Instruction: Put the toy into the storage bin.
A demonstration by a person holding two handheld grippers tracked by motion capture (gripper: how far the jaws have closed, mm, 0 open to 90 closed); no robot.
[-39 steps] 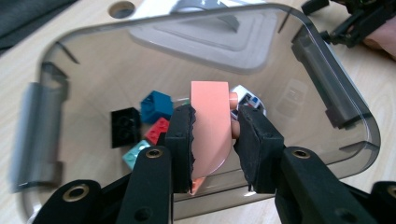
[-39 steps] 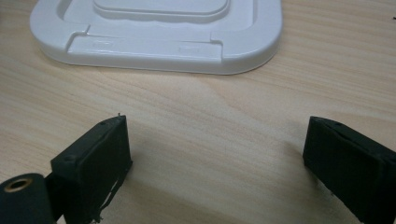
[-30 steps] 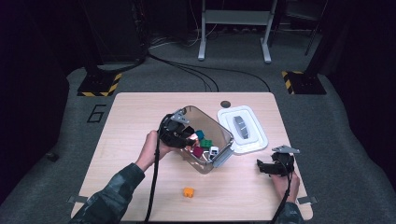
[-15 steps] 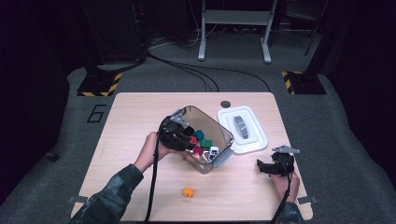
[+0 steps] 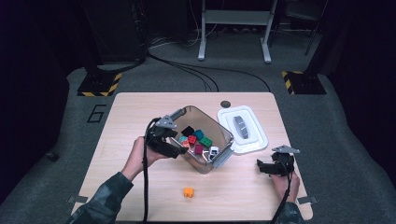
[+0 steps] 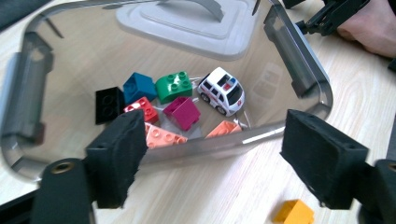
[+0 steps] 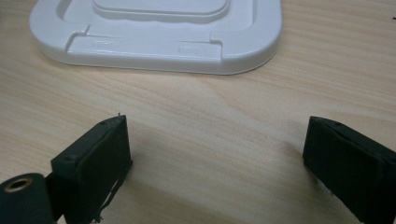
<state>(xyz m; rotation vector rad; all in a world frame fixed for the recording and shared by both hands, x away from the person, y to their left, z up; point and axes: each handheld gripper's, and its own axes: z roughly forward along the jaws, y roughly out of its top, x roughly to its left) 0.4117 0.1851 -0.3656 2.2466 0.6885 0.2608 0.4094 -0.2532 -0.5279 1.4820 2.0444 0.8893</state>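
A clear plastic bin (image 5: 196, 110) in the middle of the table holds several coloured bricks and a white toy car (image 6: 222, 91). My left gripper (image 5: 181, 148) hovers at the bin's left near rim (image 6: 210, 144). Its jaws have just been opening and now stand open, with nothing gripped between the pads. Beyond them lie the bricks, among them a green one (image 6: 173, 85) and a magenta one (image 6: 184, 112). An orange brick (image 5: 188, 192) (image 6: 294, 212) lies loose on the table in front of the bin. My right gripper (image 5: 262, 167) (image 7: 215, 168) rests low at the right, open over bare wood.
The bin's white lid (image 5: 243, 129) (image 7: 154, 32) lies flat to the right of the bin, just beyond my right gripper. A small dark disc (image 5: 225, 104) sits near the table's far edge. Cables trail from both grippers toward the near edge.
My left gripper has drawn back a little toward the left from over the bin, and its jaws have parted. My right gripper has stayed where it was.
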